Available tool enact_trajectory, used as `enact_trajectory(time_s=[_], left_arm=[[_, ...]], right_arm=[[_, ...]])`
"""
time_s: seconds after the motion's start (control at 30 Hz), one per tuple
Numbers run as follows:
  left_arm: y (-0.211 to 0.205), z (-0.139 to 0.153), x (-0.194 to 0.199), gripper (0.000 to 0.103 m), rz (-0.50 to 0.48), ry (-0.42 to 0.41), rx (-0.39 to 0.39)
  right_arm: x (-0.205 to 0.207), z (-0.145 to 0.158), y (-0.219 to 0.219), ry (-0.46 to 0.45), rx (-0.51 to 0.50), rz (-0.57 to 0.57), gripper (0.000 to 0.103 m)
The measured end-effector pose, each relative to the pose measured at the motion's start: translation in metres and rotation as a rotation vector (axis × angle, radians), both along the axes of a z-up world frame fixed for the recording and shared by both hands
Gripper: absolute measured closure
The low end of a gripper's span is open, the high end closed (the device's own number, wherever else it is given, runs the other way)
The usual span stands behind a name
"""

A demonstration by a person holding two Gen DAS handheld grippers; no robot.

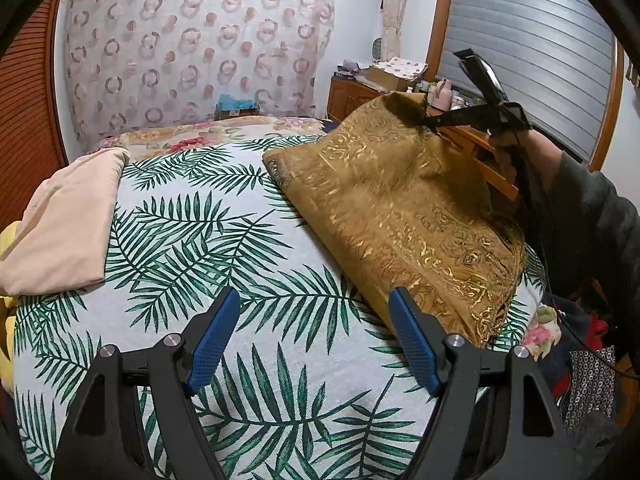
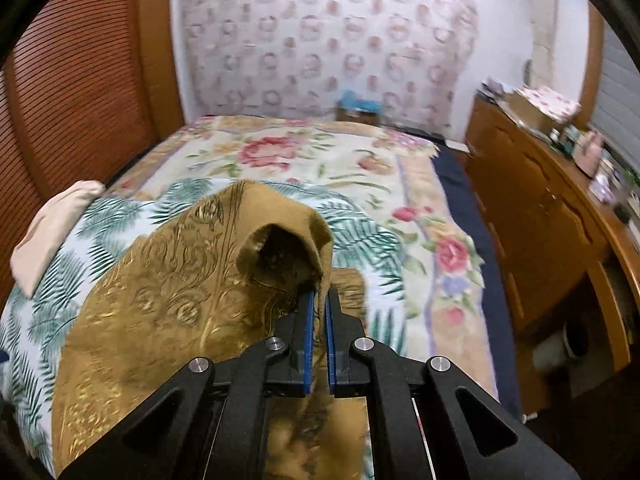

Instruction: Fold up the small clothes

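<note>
Gold patterned cloth, centre frame, has its raised corner clenched in the right gripper; the left gripper, lower frame, stands released.

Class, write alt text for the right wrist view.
The right hand-held gripper is shut on an edge of a mustard gold-patterned cloth, lifting it off a palm-leaf sheet on the bed; a folded beige garment lies at the left.

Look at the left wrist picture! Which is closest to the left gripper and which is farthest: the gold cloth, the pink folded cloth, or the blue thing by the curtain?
From the left gripper, nearest first:
1. Gold cloth, on the right, its near corner right beside the right-hand finger.
2. Pink folded cloth, off to the left on the leaf-print cover.
3. Blue thing, far back by the curtain.
</note>
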State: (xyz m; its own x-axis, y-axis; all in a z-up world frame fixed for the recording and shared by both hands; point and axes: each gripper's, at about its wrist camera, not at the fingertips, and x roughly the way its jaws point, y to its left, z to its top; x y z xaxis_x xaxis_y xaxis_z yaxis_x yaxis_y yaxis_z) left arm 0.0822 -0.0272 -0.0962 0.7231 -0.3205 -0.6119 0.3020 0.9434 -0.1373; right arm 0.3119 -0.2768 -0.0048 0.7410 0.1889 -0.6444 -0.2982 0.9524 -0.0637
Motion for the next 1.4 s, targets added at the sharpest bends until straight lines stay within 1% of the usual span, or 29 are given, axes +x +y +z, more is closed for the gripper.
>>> enact_trajectory(time_s=[0.1,0.17,0.2,0.23,0.33,0.4,0.5,0.57,0.67,0.77,0.87,0.9,0.93,0.97,1.0,1.1,1.17,1.2,1.23,1.33,1.4], left_arm=[[-0.001,-0.001,0.000,0.026,-0.004,0.004,0.005],[-0.002,-0.002,0.000,0.026,-0.007,0.005,0.005],[-0.003,-0.001,-0.001,0.026,-0.010,0.005,0.005],[-0.004,-0.002,0.000,0.026,-0.014,0.007,0.004],[-0.007,-0.004,0.001,0.026,-0.022,0.010,0.004],[-0.010,-0.006,0.002,0.026,-0.027,0.013,0.000],[-0.016,-0.008,0.003,0.026,-0.036,0.020,-0.001],[-0.021,-0.010,0.003,0.026,-0.047,0.023,-0.001],[-0.028,-0.012,0.003,0.026,-0.061,0.028,0.005],[-0.037,-0.014,0.003,0.026,-0.080,0.035,0.016],[-0.043,-0.016,0.003,0.026,-0.091,0.042,0.021],[-0.045,-0.017,0.003,0.026,-0.096,0.045,0.023],[-0.047,-0.017,0.003,0.026,-0.097,0.046,0.025],[-0.048,-0.018,0.003,0.026,-0.099,0.048,0.027],[-0.050,-0.018,0.002,0.026,-0.101,0.049,0.029],[-0.053,-0.018,0.002,0.026,-0.105,0.050,0.032],[-0.053,-0.018,0.000,0.026,-0.107,0.052,0.029],[-0.054,-0.019,-0.001,0.026,-0.109,0.053,0.026],[-0.054,-0.019,-0.001,0.026,-0.112,0.055,0.023],[-0.058,-0.022,-0.003,0.026,-0.127,0.066,0.015],[-0.060,-0.024,-0.005,0.026,-0.137,0.070,0.009]], right_arm=[[0.009,-0.002,-0.003,0.012,0.004,-0.060,0.098],[0.011,-0.002,-0.004,0.024,0.002,-0.111,0.084],[0.011,-0.001,-0.001,0.028,-0.002,-0.118,0.072],[0.008,0.000,0.002,0.026,-0.005,-0.117,0.066],[-0.008,0.002,-0.001,0.024,0.014,-0.087,0.065],[-0.025,0.001,-0.004,0.036,0.029,-0.040,0.065],[-0.059,-0.004,-0.006,0.042,0.011,0.018,0.065],[-0.087,-0.012,-0.007,0.046,0.019,0.059,0.065],[-0.122,-0.026,-0.012,0.058,0.033,0.079,0.065],[-0.148,-0.043,-0.015,0.070,0.036,0.082,0.065],[-0.161,-0.053,-0.019,0.083,0.047,0.093,0.065],[-0.161,-0.055,-0.026,0.088,0.051,0.094,0.066],[-0.162,-0.056,-0.029,0.087,0.051,0.097,0.081],[-0.163,-0.058,-0.031,0.087,0.055,0.107,0.091],[-0.165,-0.059,-0.034,0.089,0.064,0.120,0.098],[-0.179,-0.055,-0.042,0.061,0.081,0.123,0.101],[-0.189,-0.049,-0.051,0.033,0.083,0.099,0.101],[-0.202,-0.049,-0.053,0.024,0.089,0.087,0.101],[-0.206,-0.050,-0.058,0.020,0.094,0.073,0.101],[-0.214,-0.055,-0.070,0.028,0.120,0.033,0.101],[-0.215,-0.062,-0.071,0.043,0.135,0.031,0.101]])
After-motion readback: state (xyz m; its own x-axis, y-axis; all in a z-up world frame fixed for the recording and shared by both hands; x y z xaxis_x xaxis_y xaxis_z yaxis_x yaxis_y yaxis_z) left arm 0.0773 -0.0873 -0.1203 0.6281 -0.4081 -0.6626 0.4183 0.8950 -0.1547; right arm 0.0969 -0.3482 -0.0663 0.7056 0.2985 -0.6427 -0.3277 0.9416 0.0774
